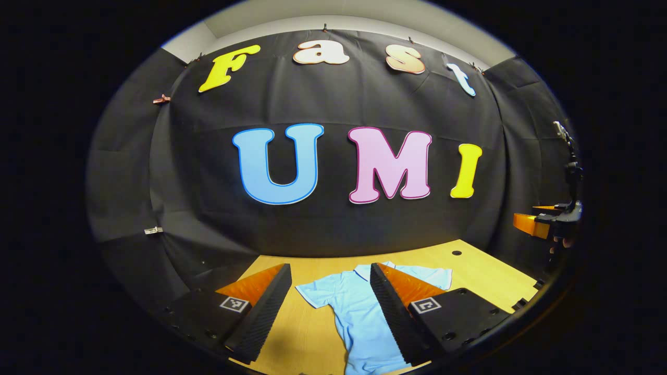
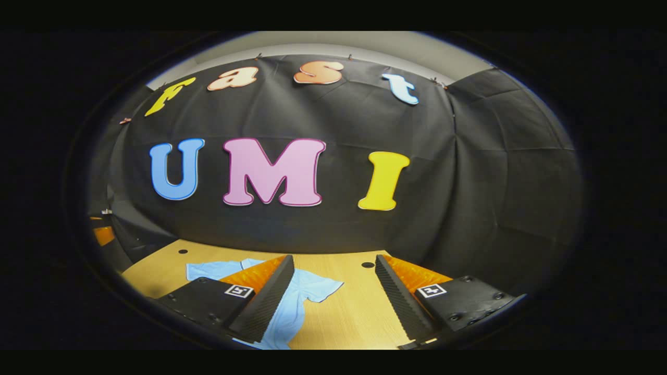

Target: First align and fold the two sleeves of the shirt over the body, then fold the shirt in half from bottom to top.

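Left gripper (image 1: 331,291) in the left gripper view: fingers spread wide, nothing between them, held above the table (image 1: 479,273) with no contact. Light blue shirt (image 1: 359,312) lies flat on the wooden tabletop below and ahead, collar toward the far wall, body running back toward the camera. One short sleeve (image 1: 312,292) is spread out to the left, showing in the gap between the fingers; the other sleeve (image 1: 435,276) pokes out past the right-hand finger, which covers part of the shirt's body. Right gripper (image 1: 542,221) sits at the far right edge of this view, high over the table; too small there to tell its opening.

Right gripper (image 2: 333,291) in the right gripper view: also wide open, empty, off the table (image 2: 344,312). Shirt (image 2: 299,304) is low and left here, partly behind the left-hand finger. One sleeve (image 2: 323,286) fans out into the gap between the fingers; the other sleeve (image 2: 208,270) reaches toward the left. Bare wood under the right-hand finger. Small dark hole (image 2: 368,264) in the tabletop near the back edge.
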The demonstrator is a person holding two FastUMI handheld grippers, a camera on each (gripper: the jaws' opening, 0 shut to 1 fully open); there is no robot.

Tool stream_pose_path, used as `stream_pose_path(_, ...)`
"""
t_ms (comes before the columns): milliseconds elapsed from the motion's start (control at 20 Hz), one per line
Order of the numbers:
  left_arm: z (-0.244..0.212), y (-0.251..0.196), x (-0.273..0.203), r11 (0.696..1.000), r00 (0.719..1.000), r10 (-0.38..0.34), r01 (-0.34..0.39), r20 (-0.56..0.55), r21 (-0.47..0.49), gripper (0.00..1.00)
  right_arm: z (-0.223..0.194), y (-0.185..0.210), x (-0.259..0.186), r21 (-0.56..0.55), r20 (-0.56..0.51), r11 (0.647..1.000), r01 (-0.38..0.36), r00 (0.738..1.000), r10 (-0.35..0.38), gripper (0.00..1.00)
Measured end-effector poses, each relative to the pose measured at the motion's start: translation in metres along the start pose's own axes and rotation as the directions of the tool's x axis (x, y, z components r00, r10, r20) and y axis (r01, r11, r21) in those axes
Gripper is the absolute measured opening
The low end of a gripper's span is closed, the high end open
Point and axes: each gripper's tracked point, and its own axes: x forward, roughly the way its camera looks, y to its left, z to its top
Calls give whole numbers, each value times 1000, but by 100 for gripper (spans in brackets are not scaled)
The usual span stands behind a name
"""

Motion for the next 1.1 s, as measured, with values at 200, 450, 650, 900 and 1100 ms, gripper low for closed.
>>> stream_pose_path(200, -8, 1, 3, 999, 999, 36, -36, -30, -2, 97, -27, 7, 55, -52, -73, 997, -50, 996, 46, 98)
stream_pose_path(450, -28, -9, 17, 995, 990, 92, -95, -109, -15, 97, -76, 10, 132, -78, -170, 992, -101, 982, 86, 97)
stream_pose_path(650, -41, -20, 30, 989, 977, 148, -147, -155, 14, 97, -136, 7, 193, -46, -307, 992, -118, 947, 99, 98)
stream_pose_path(900, -69, -33, 48, 986, 964, 160, -165, -212, -1, 96, -226, 1, 246, -49, -491, 989, -139, 866, 97, 98)
stream_pose_path(1100, -92, -40, 60, 988, 957, 147, -155, -249, -13, 95, -283, -5, 278, -52, -589, 992, -113, 806, 61, 99)
